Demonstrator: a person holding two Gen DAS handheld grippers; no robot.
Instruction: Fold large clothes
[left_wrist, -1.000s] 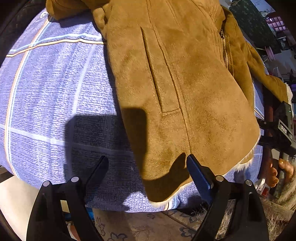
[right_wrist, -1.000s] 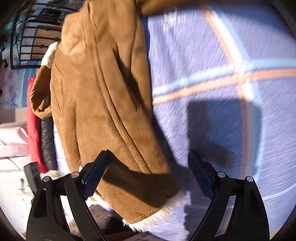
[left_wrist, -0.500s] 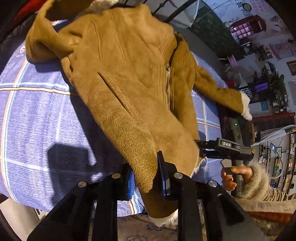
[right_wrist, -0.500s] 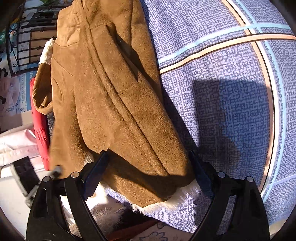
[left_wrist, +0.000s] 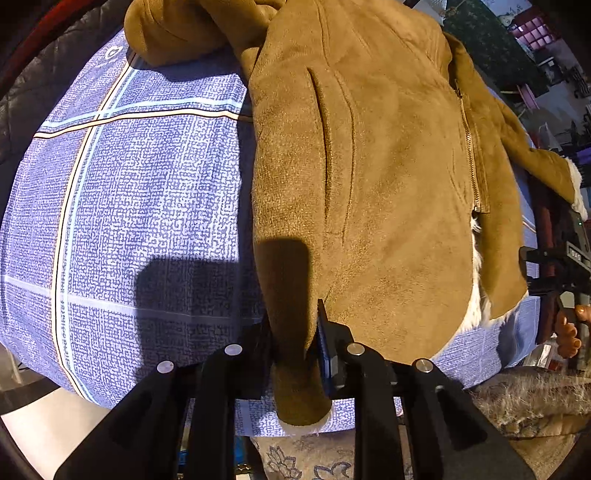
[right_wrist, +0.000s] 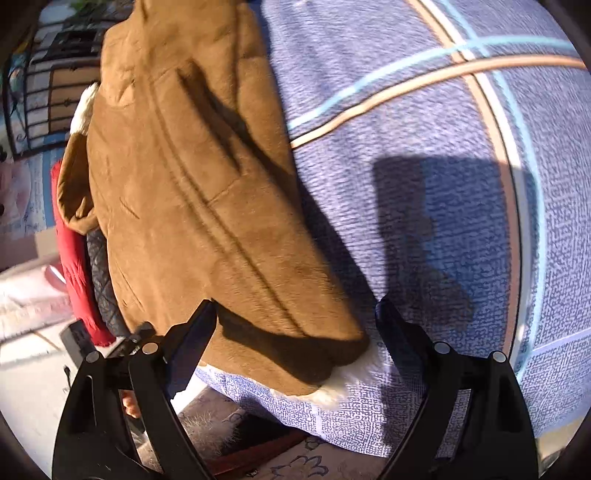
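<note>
A tan suede jacket (left_wrist: 388, 177) with white fleece lining lies front up on a blue checked bedspread (left_wrist: 147, 206). Its zip and a slit pocket show. My left gripper (left_wrist: 293, 332) is shut on the jacket's bottom hem corner, and a fold of suede hangs out below the fingers. In the right wrist view the same jacket (right_wrist: 192, 192) lies to the left on the bedspread (right_wrist: 443, 221). My right gripper (right_wrist: 295, 332) is open, its fingers either side of the other hem corner with the fleece edge, not touching it.
A red garment (right_wrist: 74, 266) and a dark quilted one (right_wrist: 99, 273) hang over the bed's far edge. A patterned rug (left_wrist: 295, 461) lies below the bed's near edge. The other gripper and a hand (left_wrist: 565, 325) show at the right.
My left gripper closed on the hem corner half a second ago and has since come lower with it. My right gripper stayed open and edged closer to its hem corner.
</note>
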